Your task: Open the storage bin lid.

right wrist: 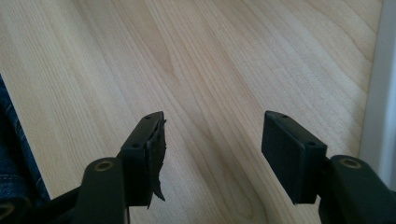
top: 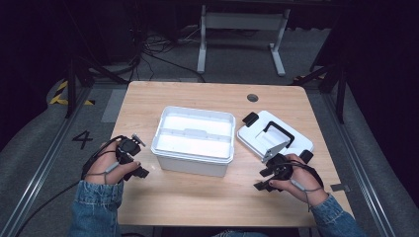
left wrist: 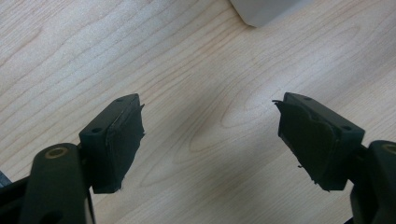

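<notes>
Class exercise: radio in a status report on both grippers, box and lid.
Left hand-held gripper open, empty. Right hand-held gripper open, empty. White box uncovered; lid lies beside it. Nothing between.

White box, pale wood counter

The box [top: 192, 140] and lid [top: 274, 134] are white, the lid's handle [top: 279, 132] black; counter [top: 197, 192] light woodgrain; sleeves [top: 96, 207] blue, probably denim.

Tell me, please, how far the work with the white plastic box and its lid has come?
Done: the white lid with black handle is off and lies on the wooden table, right of the open white plastic box. In hand: nothing; the left gripper and right gripper are open over bare wood. What is left cannot be told, perhaps closing the box.
</notes>
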The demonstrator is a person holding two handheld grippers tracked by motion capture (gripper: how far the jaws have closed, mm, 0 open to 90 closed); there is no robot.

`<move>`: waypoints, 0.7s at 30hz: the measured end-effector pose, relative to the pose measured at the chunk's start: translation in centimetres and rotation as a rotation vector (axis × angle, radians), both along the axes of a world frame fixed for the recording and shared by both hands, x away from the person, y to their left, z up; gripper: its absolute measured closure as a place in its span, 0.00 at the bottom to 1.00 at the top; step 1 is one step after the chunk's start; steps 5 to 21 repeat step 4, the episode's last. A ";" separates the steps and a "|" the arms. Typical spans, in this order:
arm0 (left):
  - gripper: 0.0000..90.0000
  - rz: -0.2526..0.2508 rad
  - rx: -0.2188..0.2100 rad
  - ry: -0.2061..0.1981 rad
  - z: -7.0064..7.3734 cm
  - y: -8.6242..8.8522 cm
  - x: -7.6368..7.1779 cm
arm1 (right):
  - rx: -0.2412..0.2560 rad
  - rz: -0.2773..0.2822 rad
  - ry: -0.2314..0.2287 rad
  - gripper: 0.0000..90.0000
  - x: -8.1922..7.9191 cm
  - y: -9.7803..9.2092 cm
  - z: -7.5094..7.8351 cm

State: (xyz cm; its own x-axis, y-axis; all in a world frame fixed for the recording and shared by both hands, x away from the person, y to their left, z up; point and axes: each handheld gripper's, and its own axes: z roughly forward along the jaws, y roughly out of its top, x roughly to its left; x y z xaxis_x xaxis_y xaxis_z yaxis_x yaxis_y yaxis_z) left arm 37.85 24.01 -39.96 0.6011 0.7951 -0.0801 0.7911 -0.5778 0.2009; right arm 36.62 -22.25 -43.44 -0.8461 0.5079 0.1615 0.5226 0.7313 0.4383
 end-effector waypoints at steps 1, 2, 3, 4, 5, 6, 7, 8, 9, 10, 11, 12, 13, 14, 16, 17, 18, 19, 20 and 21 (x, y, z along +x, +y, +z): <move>0.26 -0.003 0.003 0.000 0.0 0.0 0.0 | 0.000 0.004 0.001 0.45 0.0 0.0 0.0; 0.26 -0.005 0.003 -0.006 -0.1 0.0 0.0 | 0.000 0.005 0.001 0.45 -0.1 0.0 0.0; 0.26 -0.007 0.006 -0.008 -0.1 -0.1 0.0 | 0.000 0.008 0.001 0.45 -0.1 0.0 0.0; 0.26 -0.010 0.011 -0.010 -0.1 -0.1 0.1 | -0.001 0.011 0.002 0.45 -0.1 0.0 0.0; 0.26 -0.010 0.011 -0.010 -0.1 -0.1 0.1 | -0.001 0.011 0.002 0.45 -0.1 0.0 0.0; 0.26 -0.010 0.011 -0.010 -0.1 -0.1 0.1 | -0.001 0.011 0.002 0.45 -0.1 0.0 0.0; 0.26 -0.010 0.011 -0.010 -0.1 -0.1 0.1 | -0.001 0.011 0.002 0.45 -0.1 0.0 0.0; 0.26 -0.010 0.011 -0.010 -0.1 -0.1 0.1 | -0.001 0.011 0.002 0.45 -0.1 0.0 0.0; 0.26 -0.010 0.011 -0.010 -0.1 -0.1 0.1 | -0.001 0.011 0.002 0.45 -0.1 0.0 0.0; 0.26 -0.010 0.011 -0.010 -0.1 -0.1 0.1 | -0.001 0.011 0.002 0.45 -0.1 0.0 0.0; 0.26 -0.010 0.011 -0.010 -0.1 -0.1 0.1 | -0.001 0.011 0.002 0.45 -0.1 0.0 0.0; 0.26 -0.010 0.011 -0.010 -0.1 -0.1 0.1 | -0.001 0.011 0.002 0.45 -0.1 0.0 0.0; 0.26 -0.010 0.011 -0.010 -0.1 -0.1 0.1 | -0.001 0.011 0.002 0.45 -0.1 0.0 0.0; 0.26 -0.010 0.011 -0.010 -0.1 -0.1 0.1 | -0.001 0.011 0.002 0.45 -0.1 0.0 0.0; 0.26 -0.010 0.011 -0.010 -0.1 -0.1 0.1 | -0.001 0.011 0.002 0.45 -0.1 0.0 0.0; 0.26 -0.010 0.011 -0.010 -0.1 -0.1 0.1 | -0.001 0.011 0.002 0.45 -0.1 0.0 0.0; 0.26 -0.010 0.011 -0.010 -0.1 -0.1 0.1 | -0.001 0.011 0.002 0.45 -0.1 0.0 0.0; 0.26 -0.010 0.011 -0.010 -0.1 -0.1 0.1 | -0.001 0.011 0.002 0.45 -0.1 0.0 0.0; 0.26 -0.010 0.011 -0.010 -0.1 -0.1 0.1 | -0.001 0.011 0.002 0.45 -0.1 0.0 0.0; 0.26 -0.010 0.011 -0.010 -0.1 -0.1 0.1 | -0.001 0.011 0.002 0.45 -0.1 0.0 0.0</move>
